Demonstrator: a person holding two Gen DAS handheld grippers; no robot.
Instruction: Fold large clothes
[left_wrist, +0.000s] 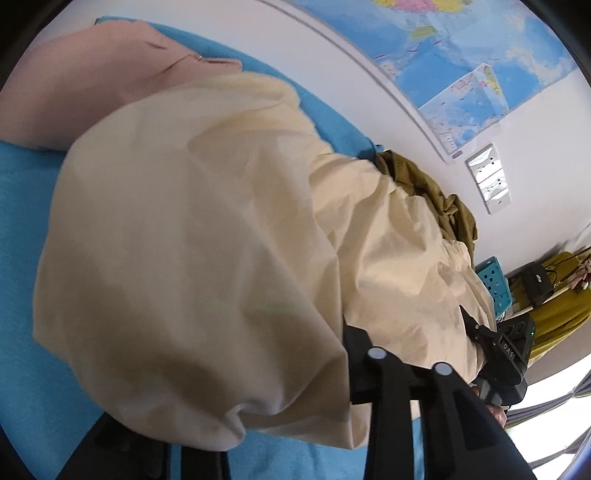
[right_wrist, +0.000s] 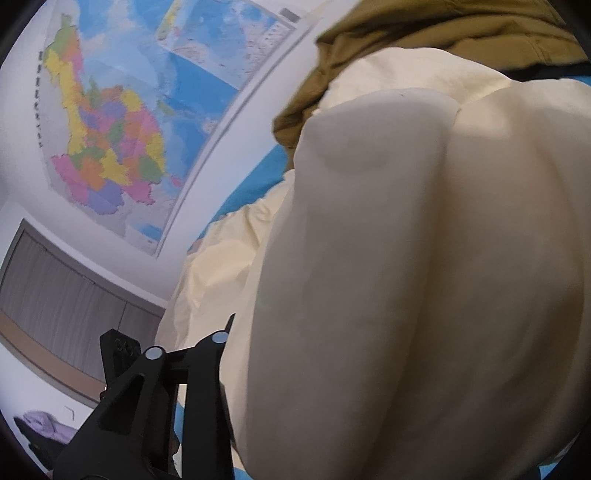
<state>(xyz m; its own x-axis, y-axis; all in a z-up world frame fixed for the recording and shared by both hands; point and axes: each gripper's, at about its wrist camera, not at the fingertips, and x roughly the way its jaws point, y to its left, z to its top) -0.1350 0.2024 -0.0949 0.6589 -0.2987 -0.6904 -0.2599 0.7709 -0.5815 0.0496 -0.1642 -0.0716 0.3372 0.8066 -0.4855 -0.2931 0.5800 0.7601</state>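
- The left hand-held gripper, at the lower centre of the left wrist view, has cream fabric draped over one finger. The other finger is bare. Whether its jaws are clamped on the cloth cannot be told.
- The right hand-held gripper, at the lower left of the right wrist view, sits against the cloth edge. Its fingertips are hidden, so its state cannot be told either.
- The cream garment fills the centre of both views. It hangs in a billowing fold above the blue bed surface, with its far end bunched toward the olive garment at the right.
- A pink garment lies at the upper left on the same blue surface.
- Judged step: a fold is in progress, with the cream garment lifted and carried over.
- Next move, as judged: lower both grippers evenly, lay the raised edge flat and square, then let go.
- Readable writing: the letters "DAS" appear on the right hand-held gripper at the lower right of the left wrist view. Text on the wall map is too small to read.
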